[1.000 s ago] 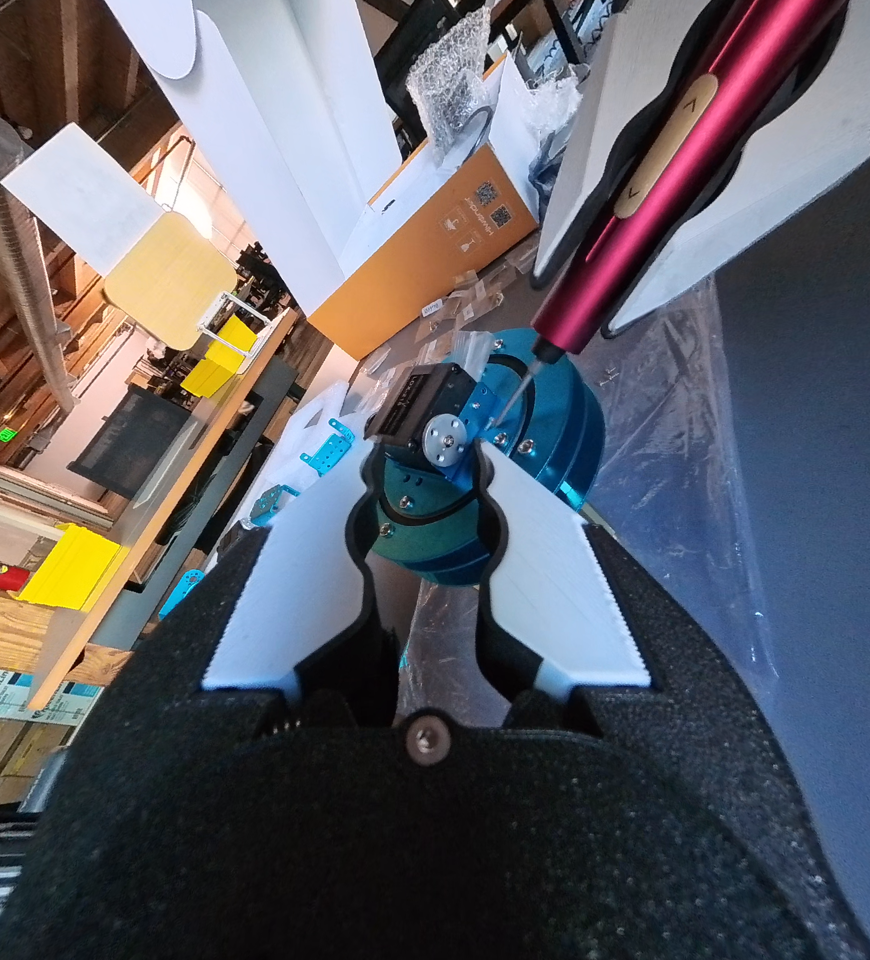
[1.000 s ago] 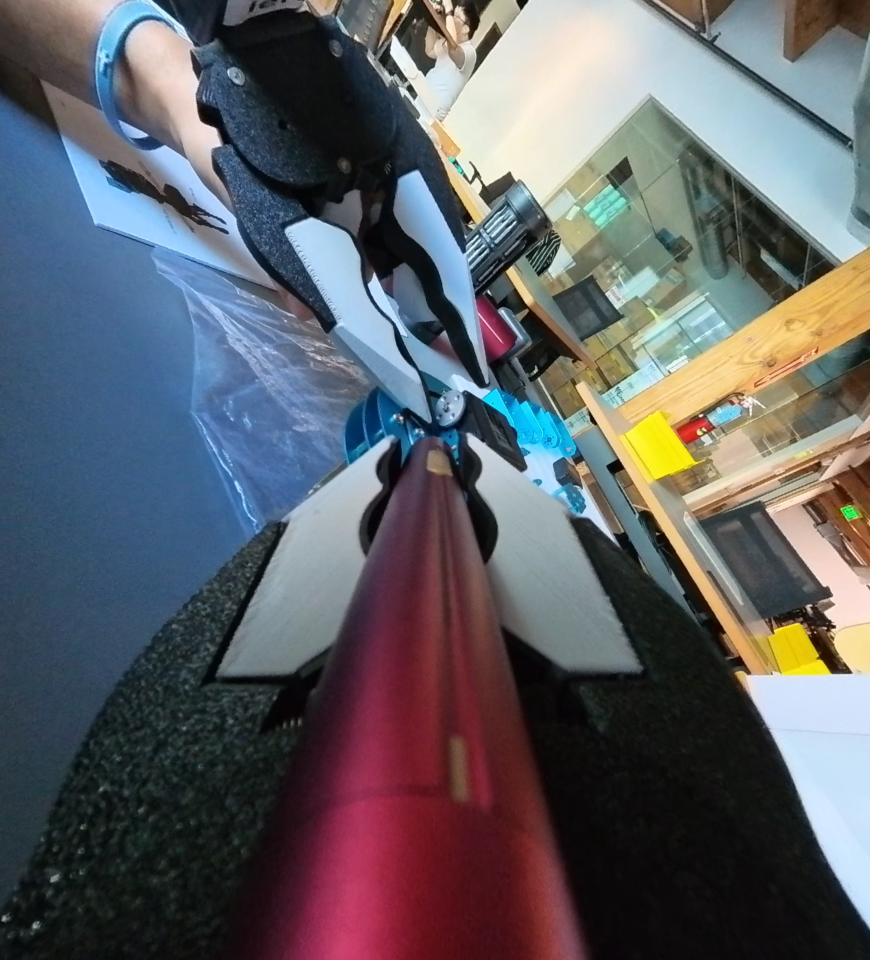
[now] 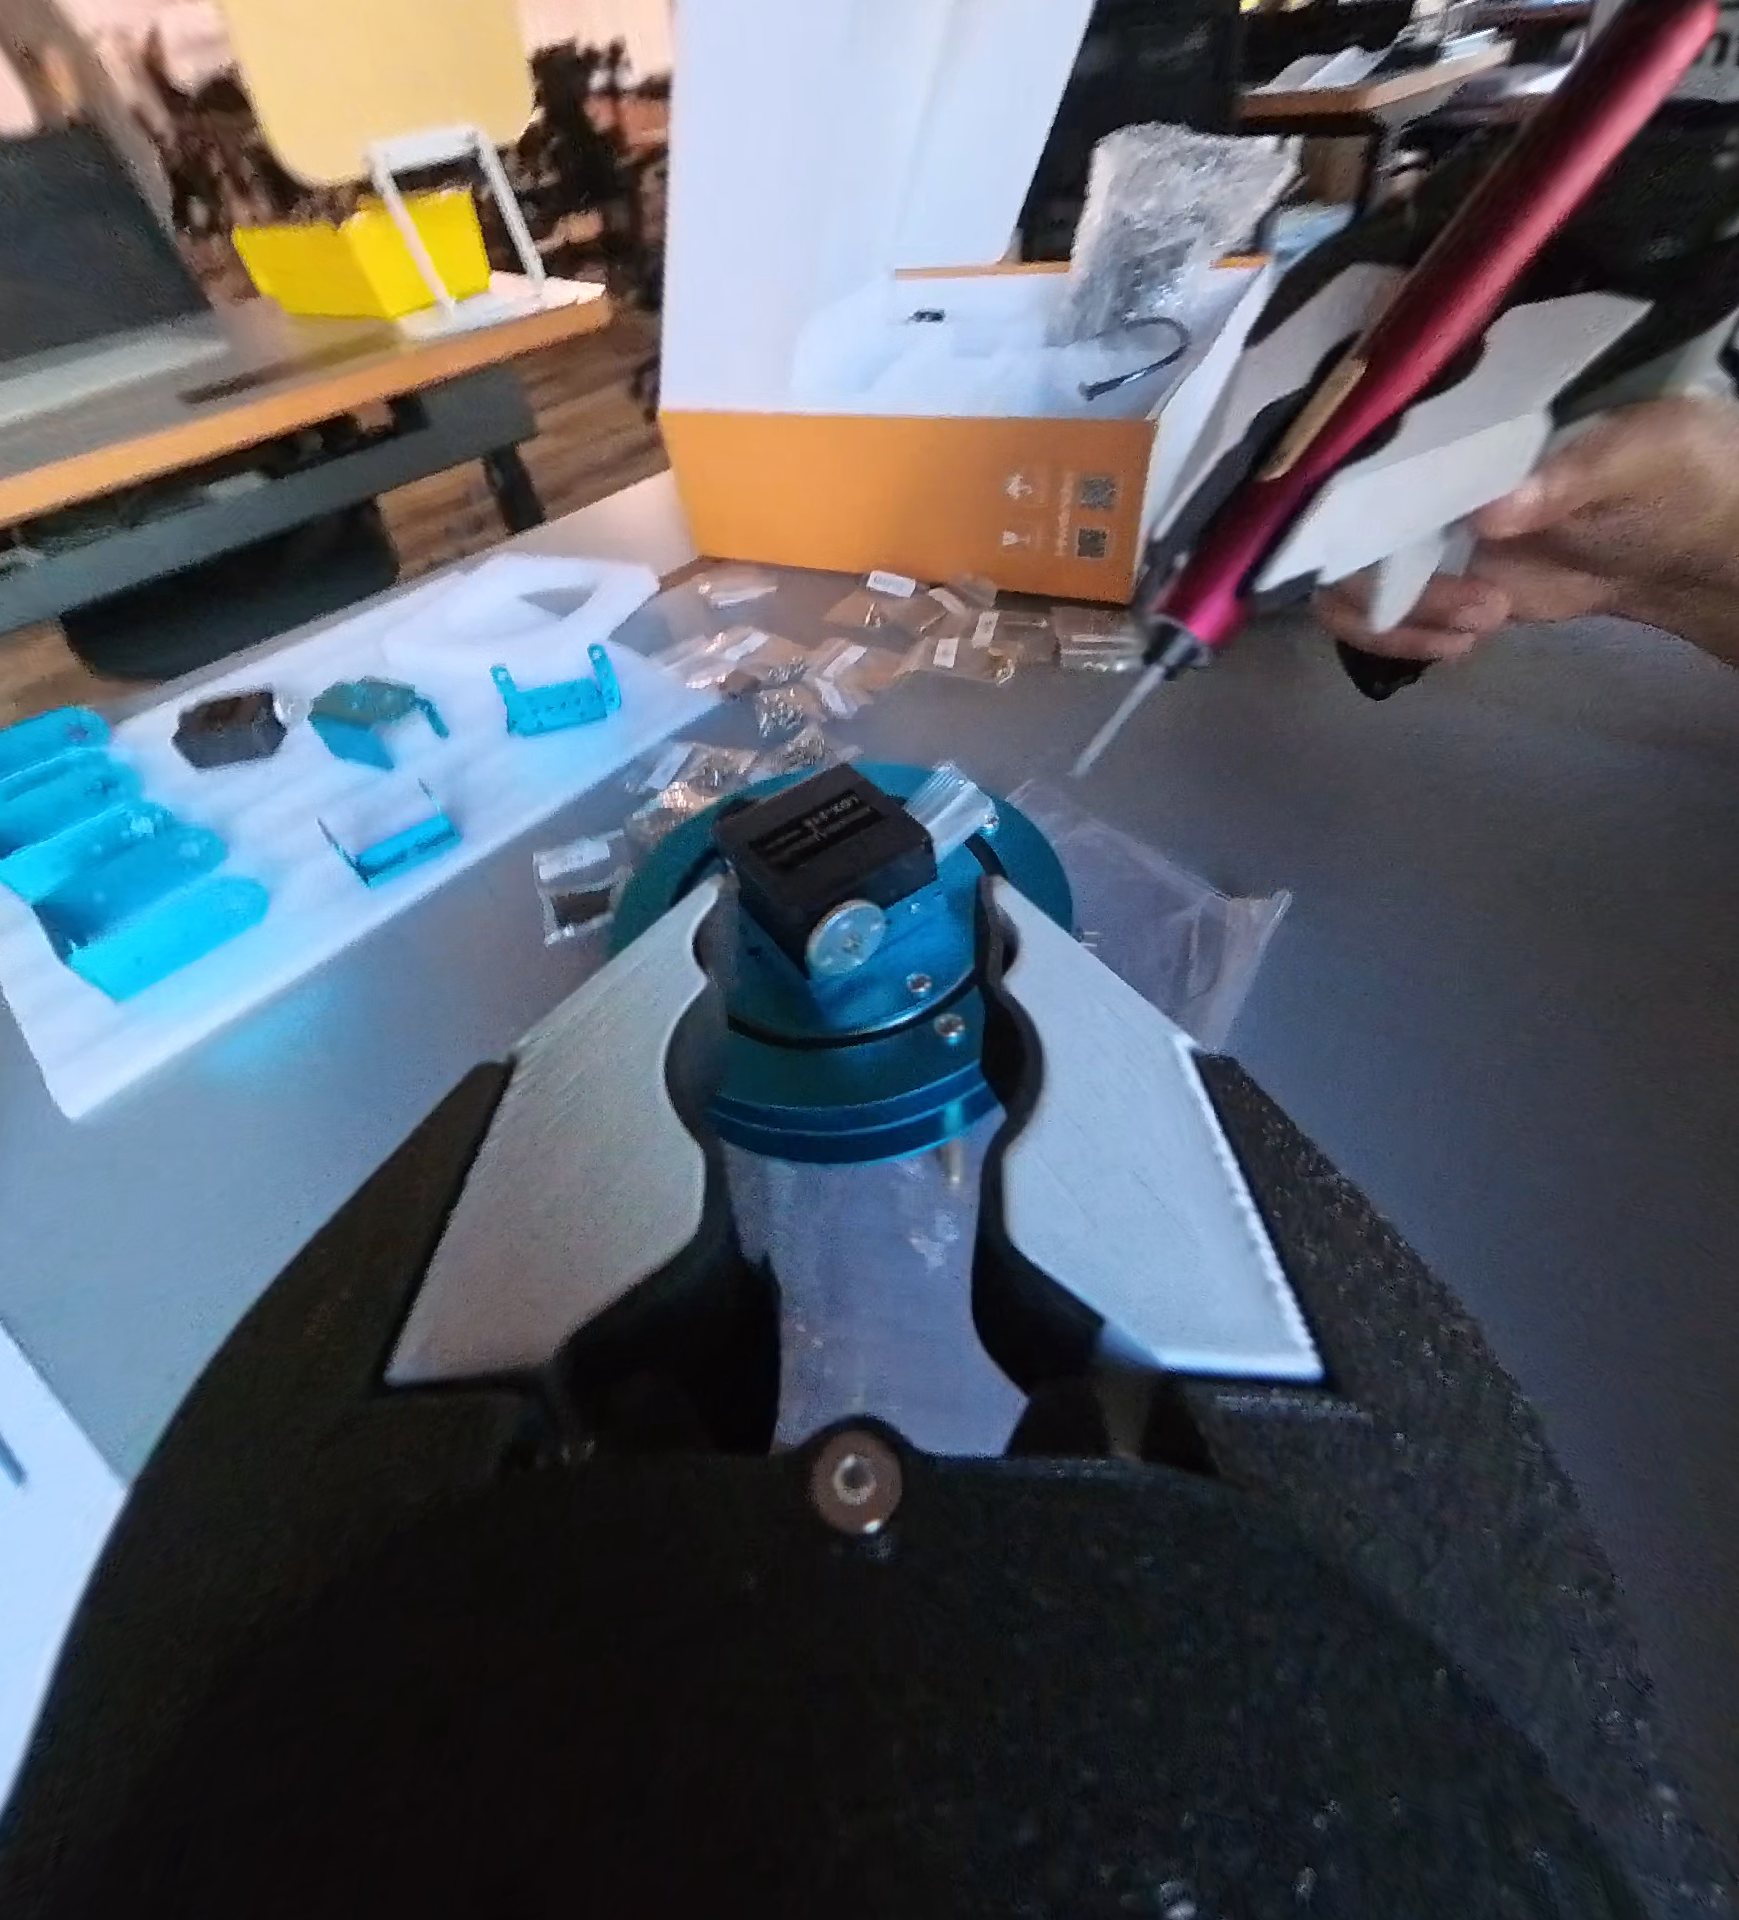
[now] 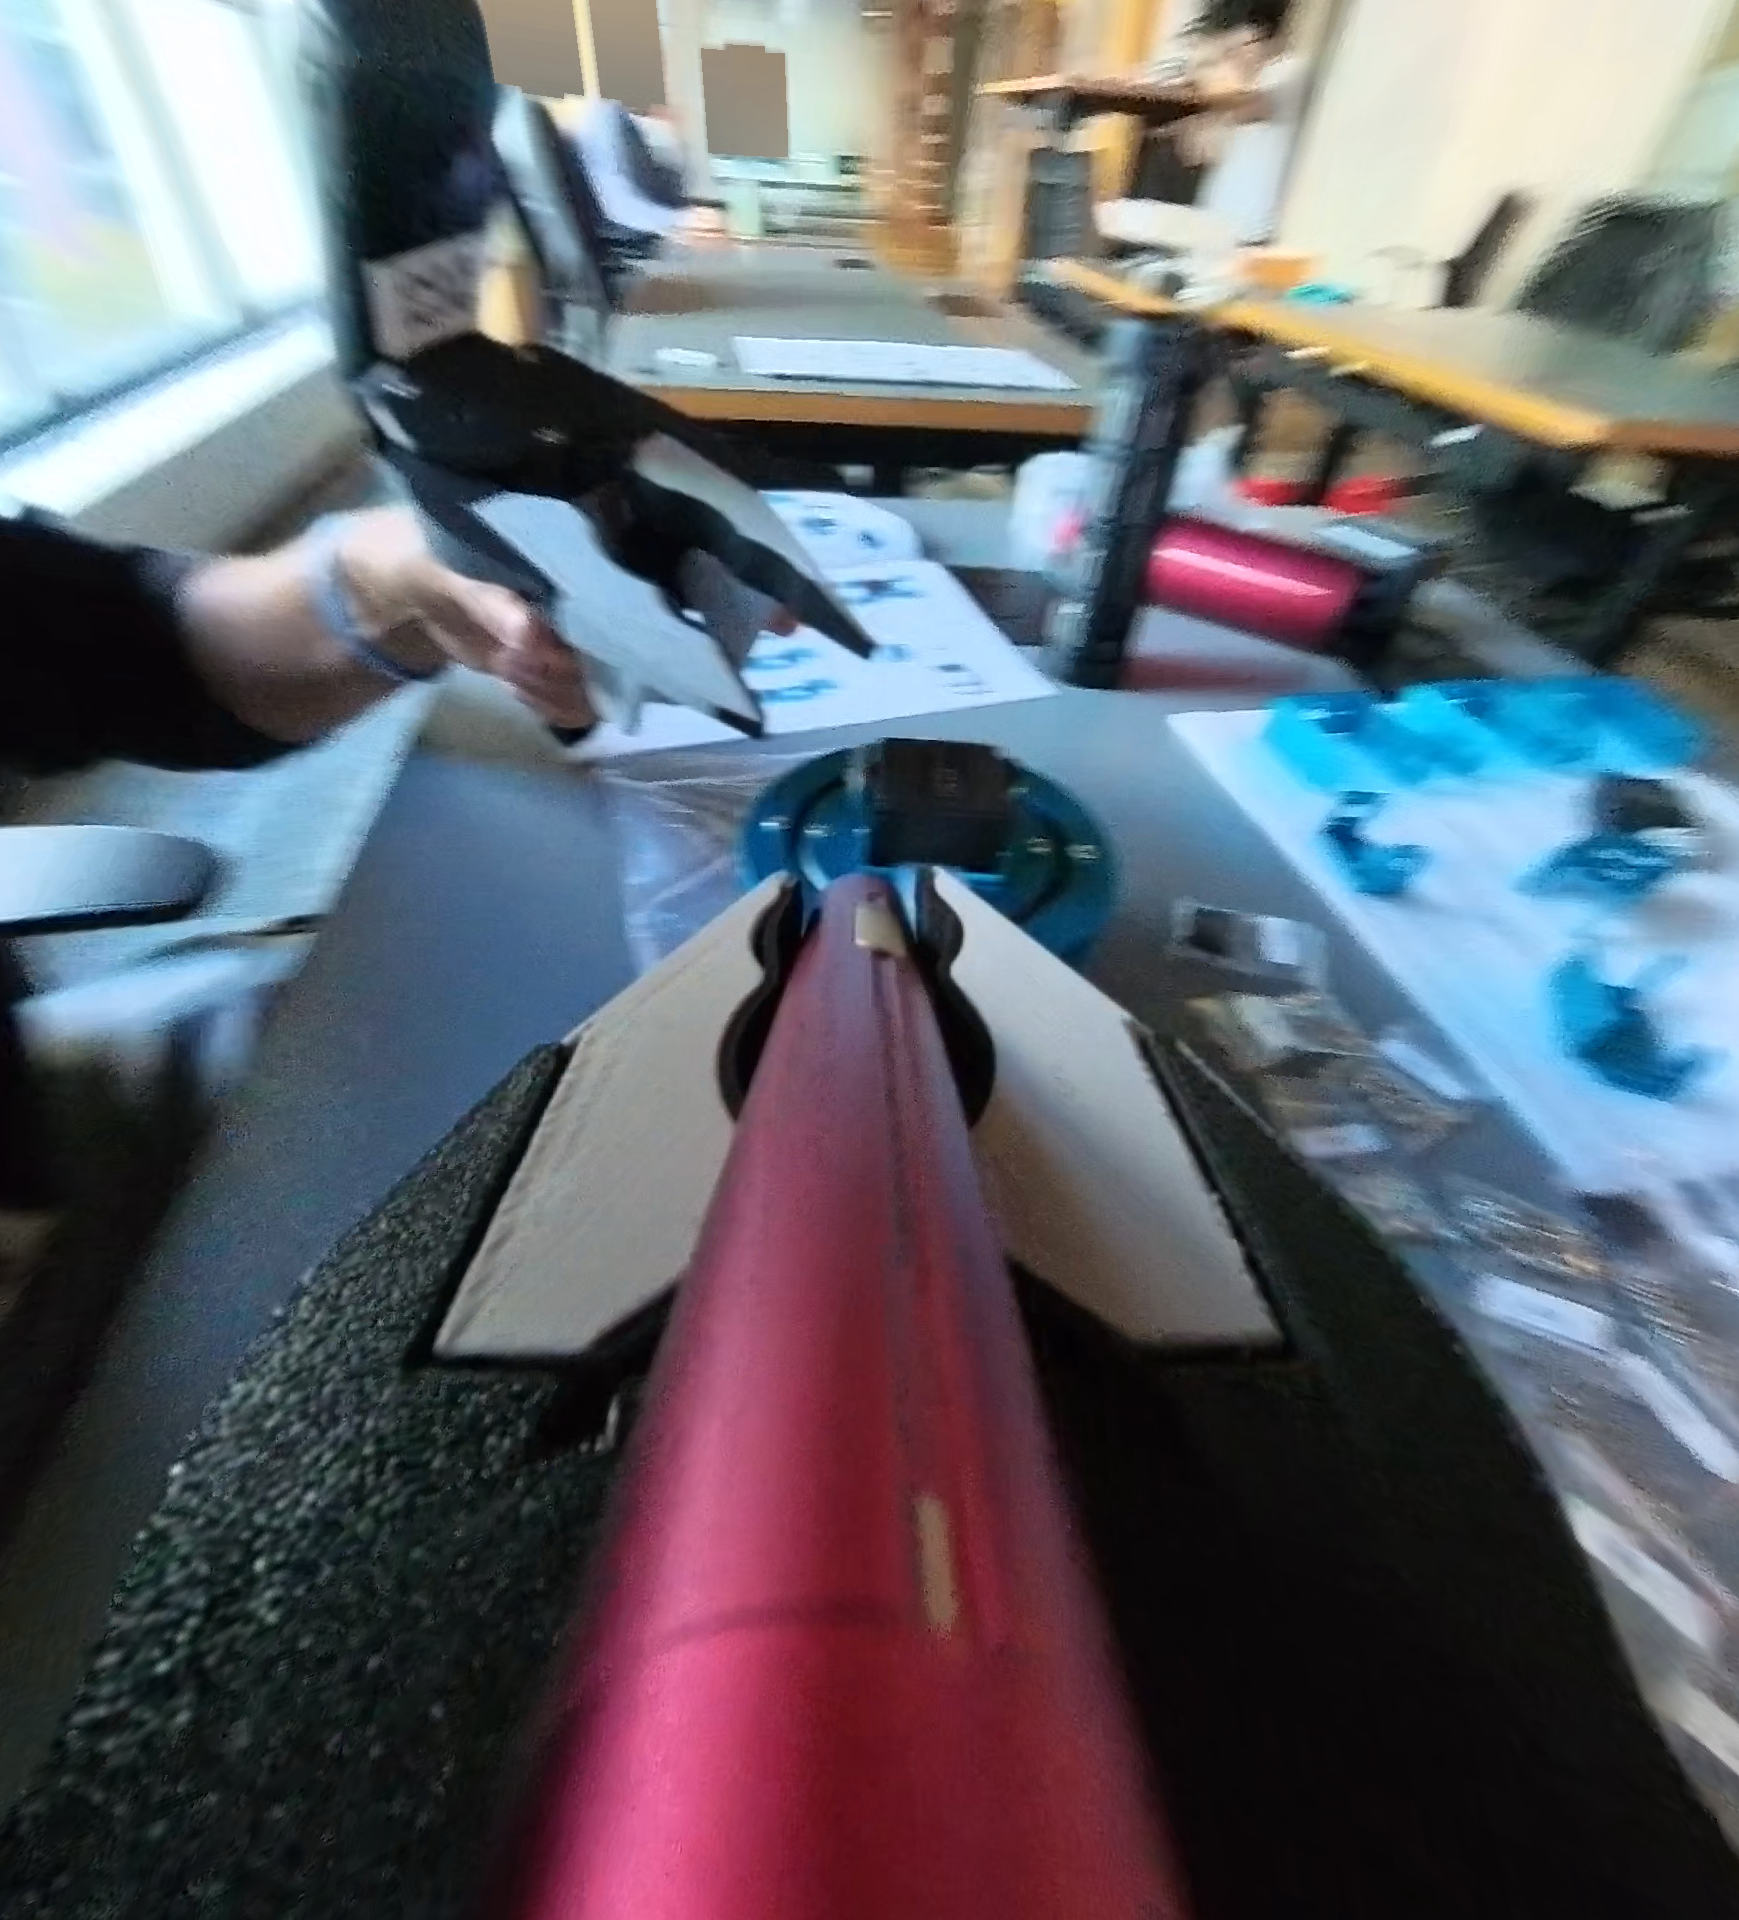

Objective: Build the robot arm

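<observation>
Left wrist view: left tool (image 3: 849, 914) is sitting part-open, fingers flanking the upper part of the blue round base (image 3: 844, 1049) with the black servo (image 3: 823, 862) mounted on top. Can't tell whether the pads are actually touching the base or just bracketing it. Base is resting on a clear plastic bag (image 3: 1156, 935) on the grey counter (image 3: 1467, 935). Right of and above the base, the right tool (image 3: 1291, 499) is gripping a red electric screwdriver (image 3: 1384, 343), bit tip hanging in air, apart from the base. Left of the base: white foam tray (image 3: 252, 935) with blue brackets. Behind the base: small screw packets (image 3: 844, 644), then an orange box (image 3: 906, 499).

Right wrist view: right tool (image 4: 860, 904) is clamped tight on the screwdriver (image 4: 823, 1351), barrel pointing at the base (image 4: 1052, 883). Left tool (image 4: 730, 665) is showing up-left of the base and clear of it here, fingers apart, nothing between them.

Risks, my read: the base is looking unheld, and the slick bag could let it slide or spin under bit pressure. Frames are motion-blurred, so a bit coming in off-axis could miss the screw head.
</observation>
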